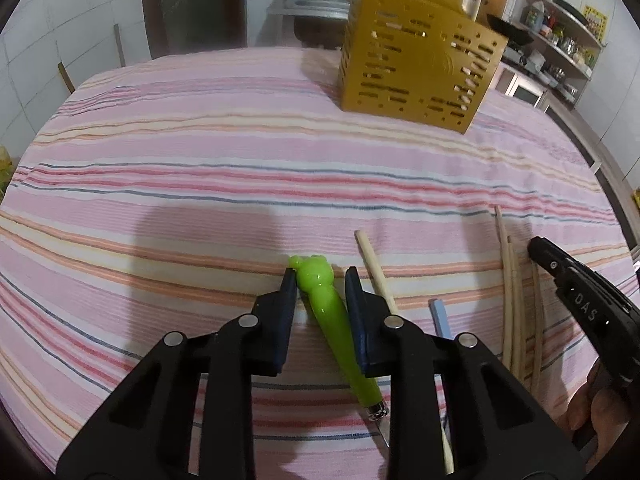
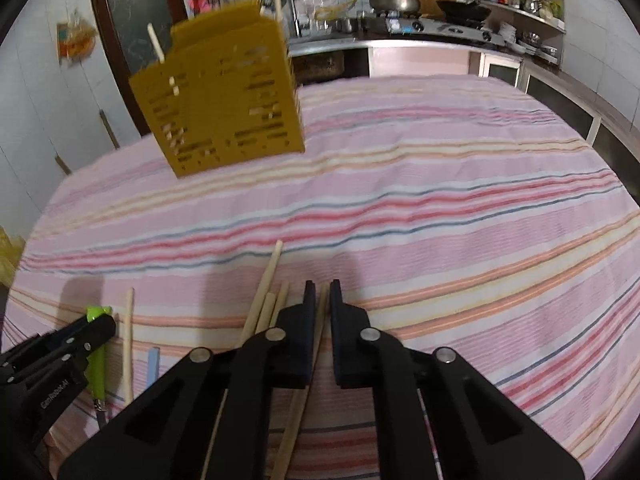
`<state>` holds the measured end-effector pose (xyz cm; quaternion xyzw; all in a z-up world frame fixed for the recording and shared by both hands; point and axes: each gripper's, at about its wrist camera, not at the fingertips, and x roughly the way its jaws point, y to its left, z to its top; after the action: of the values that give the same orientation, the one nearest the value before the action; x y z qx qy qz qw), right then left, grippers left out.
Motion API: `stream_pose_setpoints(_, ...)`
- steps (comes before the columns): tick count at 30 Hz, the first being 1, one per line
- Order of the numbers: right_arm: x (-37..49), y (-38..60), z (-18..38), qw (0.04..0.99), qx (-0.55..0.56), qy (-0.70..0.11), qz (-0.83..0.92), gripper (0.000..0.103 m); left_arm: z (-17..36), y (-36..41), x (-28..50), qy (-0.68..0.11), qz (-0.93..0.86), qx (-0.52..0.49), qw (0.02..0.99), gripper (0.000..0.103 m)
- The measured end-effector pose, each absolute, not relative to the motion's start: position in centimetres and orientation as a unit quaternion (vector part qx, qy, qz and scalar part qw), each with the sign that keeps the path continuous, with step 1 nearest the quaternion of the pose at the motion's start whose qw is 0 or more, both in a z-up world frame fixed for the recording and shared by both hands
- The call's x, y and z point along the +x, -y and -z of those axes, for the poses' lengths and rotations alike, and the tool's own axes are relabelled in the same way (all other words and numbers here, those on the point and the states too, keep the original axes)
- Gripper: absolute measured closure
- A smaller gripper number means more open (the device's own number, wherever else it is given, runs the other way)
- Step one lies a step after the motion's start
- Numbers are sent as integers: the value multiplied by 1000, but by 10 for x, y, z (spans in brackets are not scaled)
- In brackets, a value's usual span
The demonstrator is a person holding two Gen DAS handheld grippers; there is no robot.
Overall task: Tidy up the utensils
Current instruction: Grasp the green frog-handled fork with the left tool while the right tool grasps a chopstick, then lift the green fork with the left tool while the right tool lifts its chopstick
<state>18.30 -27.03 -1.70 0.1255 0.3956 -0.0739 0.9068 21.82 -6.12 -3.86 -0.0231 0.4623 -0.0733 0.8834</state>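
Left claw [image 1: 320, 280] stands apart around the bright green plastic utensil handle [image 1: 332, 312] on the striped tabletop [image 1: 200, 168], not yet clamped; right claw [image 2: 322, 292] is nearly together around one pale wooden chopstick [image 2: 320, 308]. Yellow slotted plastic holder [image 1: 416, 68] already holds some sticks; several remain

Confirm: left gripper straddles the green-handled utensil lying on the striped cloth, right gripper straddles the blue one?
Not quite. The right gripper straddles a wooden chopstick, not the blue utensil, which lies apart to its left, as the right wrist view shows. The left gripper does straddle the green-handled utensil on the striped cloth.
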Motion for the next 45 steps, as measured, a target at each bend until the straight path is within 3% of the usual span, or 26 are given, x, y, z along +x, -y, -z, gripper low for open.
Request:
stream_pose_setpoints(5,171,278,2,920,147,-357,72,103,21,55,208,-422,73,-31,903,80)
stream_pose_setpoints(10,179,274,13,908,147,-387,56,99,11,59,199,-398,75,-15,914,80)
stream_pose_setpoints(16,183,264,23,902,114,-411,71,98,23,55,209,-423,72,-15,903,80)
stream_pose_setpoints(17,182,264,23,902,112,-412,71,95,26,54,212,-429,71,-17,900,80)
stream_pose_setpoints(19,180,262,22,904,104,-408,72,67,32,51,217,-443,69,-21,894,80)
stream_pose_setpoints(21,176,259,16,911,91,-393,80,62,39,49,221,-454,66,-25,888,80)
stream_pose_setpoints(40,173,238,27,900,39,-426,84,65,47,56,221,-450,58,7,891,79)
stream_pose_setpoints(42,175,235,28,899,31,-428,87,70,46,57,222,-450,57,8,891,79)
stream_pose_setpoints(45,177,230,27,898,28,-433,78,86,46,59,223,-451,53,12,891,79)
